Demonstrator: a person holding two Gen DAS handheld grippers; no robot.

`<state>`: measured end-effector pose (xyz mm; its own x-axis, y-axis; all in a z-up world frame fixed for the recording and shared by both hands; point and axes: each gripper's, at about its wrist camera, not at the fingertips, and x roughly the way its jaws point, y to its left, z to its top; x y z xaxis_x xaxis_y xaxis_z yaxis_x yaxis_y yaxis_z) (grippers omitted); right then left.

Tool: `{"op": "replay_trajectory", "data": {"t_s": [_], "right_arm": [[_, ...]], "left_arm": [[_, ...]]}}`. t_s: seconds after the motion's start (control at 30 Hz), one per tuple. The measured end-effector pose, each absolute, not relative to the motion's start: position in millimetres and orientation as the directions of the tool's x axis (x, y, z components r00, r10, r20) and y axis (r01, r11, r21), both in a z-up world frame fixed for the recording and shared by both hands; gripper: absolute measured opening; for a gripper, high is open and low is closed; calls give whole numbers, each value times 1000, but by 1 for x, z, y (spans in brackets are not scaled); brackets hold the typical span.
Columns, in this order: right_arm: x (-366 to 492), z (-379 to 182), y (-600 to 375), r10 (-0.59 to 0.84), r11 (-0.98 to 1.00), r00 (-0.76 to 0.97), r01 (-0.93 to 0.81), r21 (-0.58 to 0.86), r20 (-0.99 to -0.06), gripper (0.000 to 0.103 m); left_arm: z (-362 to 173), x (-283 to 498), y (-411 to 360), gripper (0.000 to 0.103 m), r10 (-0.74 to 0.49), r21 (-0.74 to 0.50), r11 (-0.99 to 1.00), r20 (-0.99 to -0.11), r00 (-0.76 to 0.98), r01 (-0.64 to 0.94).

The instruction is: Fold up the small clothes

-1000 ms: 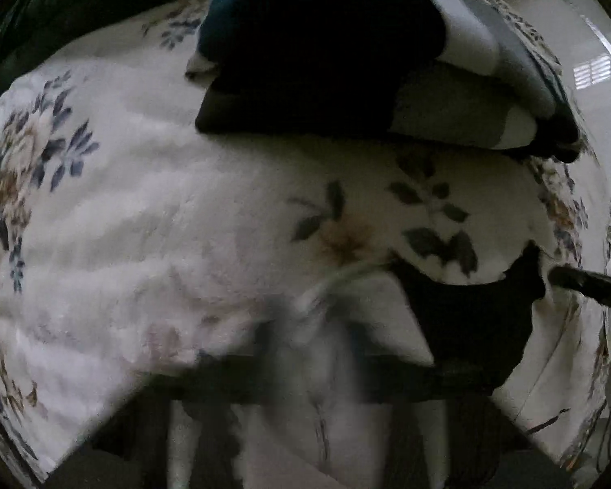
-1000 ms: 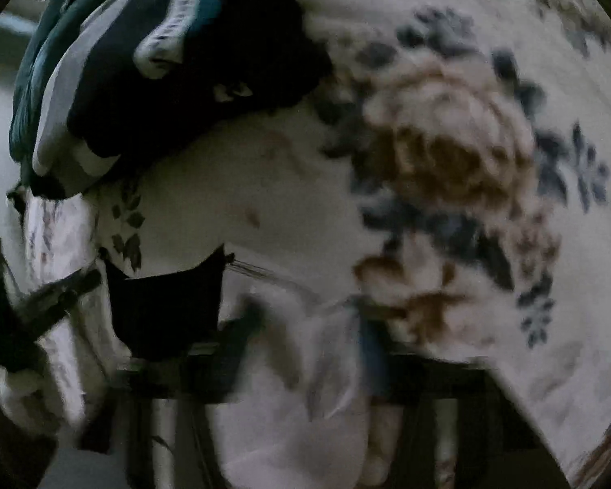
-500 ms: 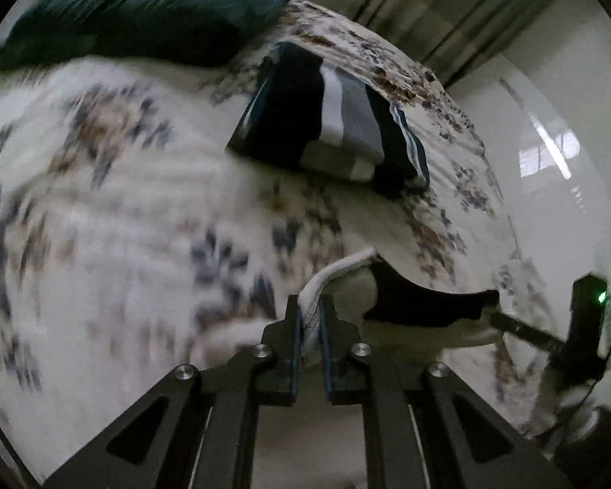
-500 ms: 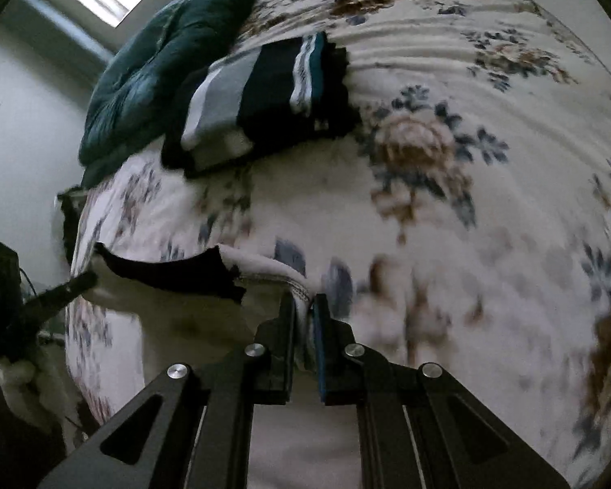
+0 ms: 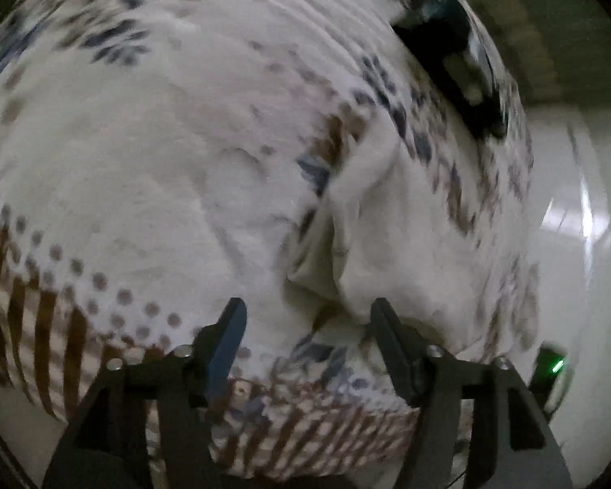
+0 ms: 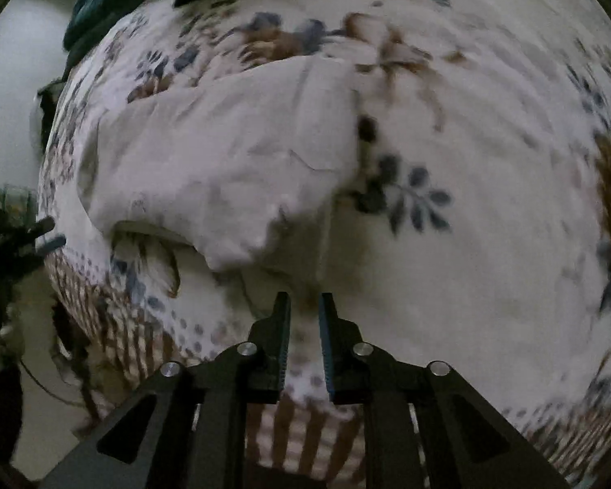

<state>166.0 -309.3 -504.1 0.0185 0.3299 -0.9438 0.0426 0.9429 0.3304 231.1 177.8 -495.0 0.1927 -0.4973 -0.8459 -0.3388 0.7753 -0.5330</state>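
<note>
Two grippers are seen above a floral bedspread (image 6: 489, 285), each with nothing between its fingers. The left gripper (image 5: 305, 318) is spread wide, and the pale garment (image 5: 387, 244) lies just beyond its fingertips, bunched towards the right finger. The right gripper (image 6: 304, 305) is parted by a narrow gap; the garment (image 6: 232, 155) is spread flat ahead of and left of its fingers (its near edge lifted in a fold). Creases are visible across the cloth.

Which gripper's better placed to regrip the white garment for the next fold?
Probably the left gripper: it's wide open with the white garment bunched between its fingers. The right gripper is barely parted, short of the cloth.
</note>
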Motion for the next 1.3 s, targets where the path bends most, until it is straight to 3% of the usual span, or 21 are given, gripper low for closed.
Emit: {"op": "replay_trajectory", "data": {"t_s": [0.07,0.2,0.33,0.4,0.43,0.47,0.53,0.63,0.7,0.77,0.8,0.83,1.0,1.13,1.17,1.2,1.23,1.27,1.3], "right_arm": [[164,-501,-324,363,920,54,137,367,-930,54],[175,-502,-361,492,751,216,384,537,-843,62],[196,-520,-366,531,634,289,488,600,-797,62],[209,-529,-360,523,628,288,506,591,-803,54],[212,-536,-358,511,626,292,518,583,-808,26],[213,-545,-357,489,636,272,540,552,-829,8],[219,-557,-360,432,661,230,577,479,-872,8],[220,-572,-361,450,662,183,588,464,-874,8],[221,-566,-366,490,635,203,582,507,-847,17],[219,-560,-372,524,604,241,571,556,-817,59],[219,-559,-376,541,583,266,565,584,-798,67],[219,-562,-380,568,554,291,556,619,-770,73],[228,-611,-368,731,472,207,535,701,-650,74],[238,-624,-348,780,464,169,489,739,-602,75],[241,-623,-341,785,468,163,477,744,-598,69],[244,-621,-336,783,473,164,469,746,-600,58],[247,-619,-329,783,482,156,459,746,-602,27],[249,-616,-324,769,503,149,460,732,-622,19],[249,-612,-324,758,509,161,459,728,-632,18]], "left_arm": [[-493,238,180,61,-500,-538,763,-842,200,-358],[-492,273,162,61,-491,-541,777,-841,228,-321],[-501,318,137,61,-448,-503,827,-860,245,-250],[-516,335,128,61,-432,-477,847,-875,217,-236],[-525,340,126,61,-407,-447,860,-892,198,-245],[-535,344,127,61,-398,-434,865,-899,181,-252],[-559,347,137,61,-378,-398,874,-917,126,-277],[-564,341,152,61,-451,-465,831,-885,119,-307],[-552,335,161,61,-506,-526,799,-850,149,-290],[-541,328,173,67,-551,-585,764,-811,195,-273],[-541,325,179,75,-582,-619,735,-785,212,-275],[-545,322,184,76,-600,-639,714,-769,220,-286],[-592,326,171,76,-711,-716,619,-686,156,-324],[-586,333,147,74,-713,-726,639,-683,158,-254],[-581,334,138,71,-700,-717,656,-694,166,-235],[-575,334,130,41,-697,-720,660,-694,182,-215],[-568,335,125,13,-686,-710,675,-704,182,-201],[-565,336,124,13,-685,-711,675,-703,189,-200],[-558,337,125,13,-681,-712,674,-703,207,-199]]}}
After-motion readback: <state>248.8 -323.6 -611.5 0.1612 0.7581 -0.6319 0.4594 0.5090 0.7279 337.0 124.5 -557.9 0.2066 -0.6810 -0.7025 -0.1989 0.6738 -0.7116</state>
